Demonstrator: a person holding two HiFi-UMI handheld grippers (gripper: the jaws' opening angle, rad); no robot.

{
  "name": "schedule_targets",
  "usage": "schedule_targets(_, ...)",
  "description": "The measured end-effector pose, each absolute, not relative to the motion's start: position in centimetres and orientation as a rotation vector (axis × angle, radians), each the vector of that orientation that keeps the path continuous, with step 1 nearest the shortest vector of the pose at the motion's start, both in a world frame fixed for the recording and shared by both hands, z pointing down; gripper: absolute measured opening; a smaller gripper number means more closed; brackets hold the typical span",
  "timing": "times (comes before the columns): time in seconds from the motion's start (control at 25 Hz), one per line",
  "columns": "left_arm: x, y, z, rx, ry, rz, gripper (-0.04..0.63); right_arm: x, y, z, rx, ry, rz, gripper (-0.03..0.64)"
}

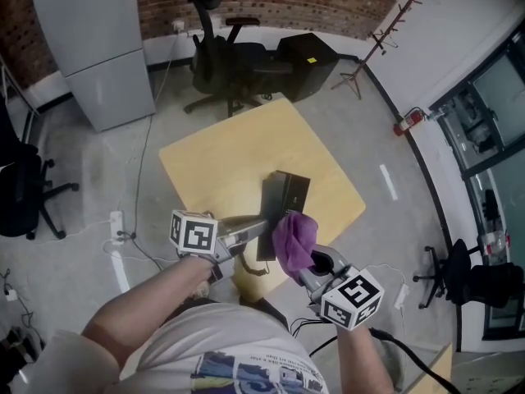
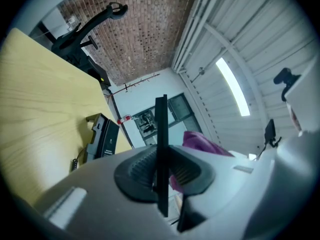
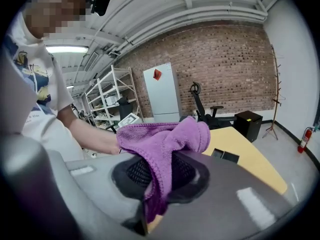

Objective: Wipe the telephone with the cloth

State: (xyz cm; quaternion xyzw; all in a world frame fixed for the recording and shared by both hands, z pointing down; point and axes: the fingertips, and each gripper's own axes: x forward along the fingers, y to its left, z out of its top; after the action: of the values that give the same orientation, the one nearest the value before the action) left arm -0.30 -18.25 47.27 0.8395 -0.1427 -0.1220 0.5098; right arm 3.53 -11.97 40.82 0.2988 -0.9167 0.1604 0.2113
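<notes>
- left tongs point(image 1: 253, 231) point(image 2: 162, 171): clenched on a thin dark plate point(image 1: 265, 235) point(image 2: 161, 134). in the left gripper view the plate is seen edge-on, straight btw the two ribbed pads. what the plate is, cannot tell.
- right tongs point(image 1: 305, 263) point(image 3: 160, 174): clenched on the purple cloth point(image 1: 291, 238) point(image 3: 165, 139). one fold is pinched btw the pads and the rest is bunched up over the tips.
- telephone point(image 1: 289, 194) point(image 2: 102, 136): dark, lies on the yellow counter point(image 1: 213, 167) point(image 2: 40, 99), in the half nearer to the person. in the left gripper view a thin cord comes out from its near end.
- cloth vs telephone: in the head view the cloth is over the near edge of the counter, just beside the plate and near the telephone's near end. if it touches the telephone, cannot tell.
- the two tongs are close to each other, left one on the left of the plate, right one w/ the cloth on its right.
- the cloth shows also in the left gripper view point(image 2: 200, 141), behind the plate.
- around the counter: grey floor, black office chair point(image 1: 225, 64), grey cabinet point(image 1: 90, 48), black box point(image 1: 308, 60), coat stand point(image 1: 385, 35) and a brick wall at the back.
</notes>
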Motion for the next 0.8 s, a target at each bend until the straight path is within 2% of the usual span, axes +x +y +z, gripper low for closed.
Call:
schedule_targets(0.4,1.1,-16.1,47.1,2.028,-0.289,-0.268,0.078,2.6,-17.1,36.9,0.972,-2.567,0.335,0.043)
schedule_targets(0.8,-0.4,-16.4,47.0,2.027,-0.307,-0.29,0.078,1.5,-12.7,40.6,0.893,-2.508,0.441,0.043)
